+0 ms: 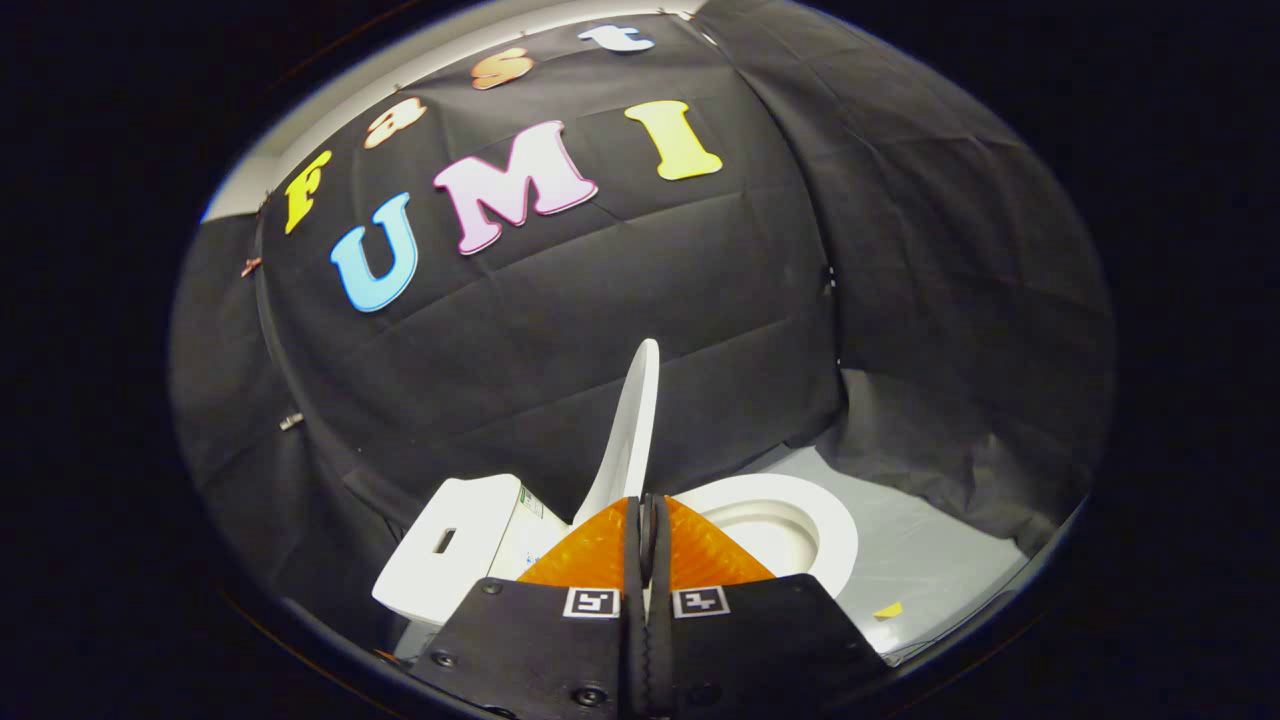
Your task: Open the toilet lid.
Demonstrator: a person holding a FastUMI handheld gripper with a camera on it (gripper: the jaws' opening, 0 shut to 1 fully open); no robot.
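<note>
A white toilet stands just beyond my fingers. Its lid is raised nearly upright and seen edge-on, rising from right behind the fingertips. To the right of the lid lies the white seat ring with the bowl open inside it. The white tank sits to the left of the lid. My gripper is shut, its two fingers pressed flat together with nothing between them, the tips right in front of the lid's lower end.
Black cloth walls close in behind and on both sides of the toilet. A pale grey floor shows to the right of the bowl, with a small yellow scrap lying on it.
</note>
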